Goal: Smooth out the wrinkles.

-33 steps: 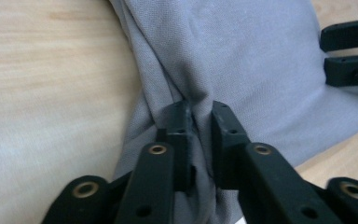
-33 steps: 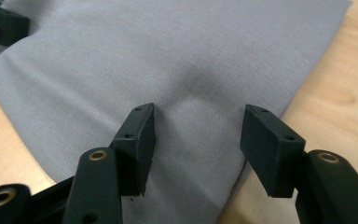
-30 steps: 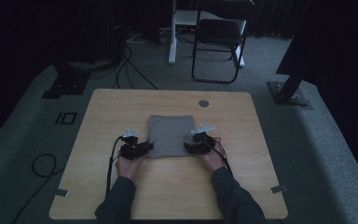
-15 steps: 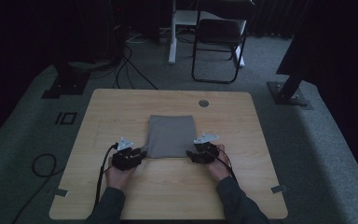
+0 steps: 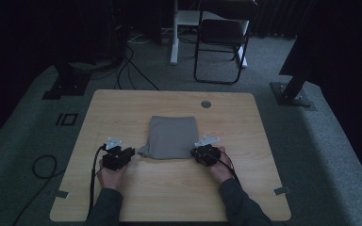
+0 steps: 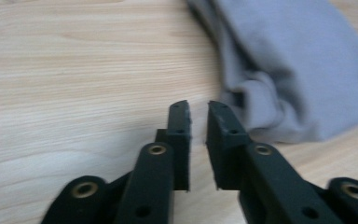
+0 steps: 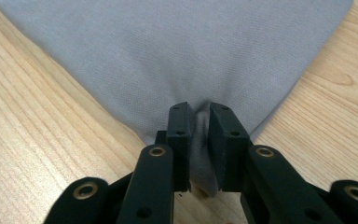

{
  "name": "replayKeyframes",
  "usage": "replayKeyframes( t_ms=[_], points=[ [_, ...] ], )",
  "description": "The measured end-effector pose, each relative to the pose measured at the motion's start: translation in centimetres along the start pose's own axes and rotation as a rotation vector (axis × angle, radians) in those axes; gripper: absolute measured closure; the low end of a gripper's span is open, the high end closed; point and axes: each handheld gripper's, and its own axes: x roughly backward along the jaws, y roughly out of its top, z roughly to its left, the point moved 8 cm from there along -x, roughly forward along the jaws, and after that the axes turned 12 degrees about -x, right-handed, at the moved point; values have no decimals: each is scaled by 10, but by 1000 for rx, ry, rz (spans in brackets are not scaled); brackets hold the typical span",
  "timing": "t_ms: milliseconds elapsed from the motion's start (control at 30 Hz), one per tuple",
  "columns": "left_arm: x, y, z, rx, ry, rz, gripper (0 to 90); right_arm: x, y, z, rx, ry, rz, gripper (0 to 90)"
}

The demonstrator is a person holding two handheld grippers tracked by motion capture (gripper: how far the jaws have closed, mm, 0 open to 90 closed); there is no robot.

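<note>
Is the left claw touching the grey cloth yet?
Apart. In the left gripper view, the left claw has bare table between its jaws, and the grey cloth lies just beyond one jaw's tip.

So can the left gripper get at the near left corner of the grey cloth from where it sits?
Probably yes. The left gripper is empty, its jaws having just been closing on nothing, and the grey cloth lies bunched just beside its tips, with bare table around.

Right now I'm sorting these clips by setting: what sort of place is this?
Probably a lab or studio room set up for recording, not a home: a lone wooden table on grey carpet, cables trailing across the floor, dark curtains behind, and a folding chair pushed aside. A grey cloth lies on the table.
</note>
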Motion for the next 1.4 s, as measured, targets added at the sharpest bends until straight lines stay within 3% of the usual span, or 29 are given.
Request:
replayKeyframes(
  t_ms=[133,200,267,300,367,433,467,533,567,633,767,833,933,1000,1067,1133,1233,1300,1367,1400],
  points=[
    [8,1,-30,-80,-58,-40,753,0,0,0,-4,-2,0,769],
    [5,-4,-40,-147,-36,-4,758,0,0,0,-2,-1,0,768],
    [5,-4,-40,-147,-36,-4,757,0,0,0,-2,0,1,768],
    [-7,-9,-40,-187,13,62,757,0,0,0,-2,0,1,768],
    [-17,-10,-33,-188,94,101,657,0,0,0,-2,0,1,766],
    [-23,-10,-28,-188,110,108,653,0,0,0,0,-2,0,766],
    [-26,-10,-27,-198,101,114,691,0,0,0,-1,-1,1,768],
    [-25,-9,-25,-204,83,115,873,0,0,0,1,2,6,803],
    [-23,-7,-23,-193,76,101,892,0,0,0,9,-5,9,834],
    [-14,-5,-19,-180,69,74,900,1,0,-1,20,-21,13,873],
    [-4,-6,-13,-184,68,69,900,1,0,-2,19,-18,16,882],
    [-2,-8,-12,-160,51,62,900,1,0,-2,21,-21,14,885],
    [-2,-11,-15,-149,20,88,891,2,0,-2,23,-21,15,884],
    [-1,-14,-12,-137,48,115,878,2,0,-4,24,-25,19,880],
    [1,-14,-9,-94,52,101,859,3,-1,-7,19,-30,20,874],
    [3,-7,-11,-83,32,53,786,4,-1,-9,11,-21,20,861],
    [0,4,-24,-130,4,5,660,5,-2,-9,14,-21,17,835],
    [-6,7,-34,-175,-25,-4,634,4,-2,-8,14,-22,17,826],
    [-14,6,-38,-206,-15,22,624,4,-2,-8,12,-20,18,811],
    [-20,1,-38,-211,-16,66,681,4,-2,-8,10,-18,19,805]
  ],
)
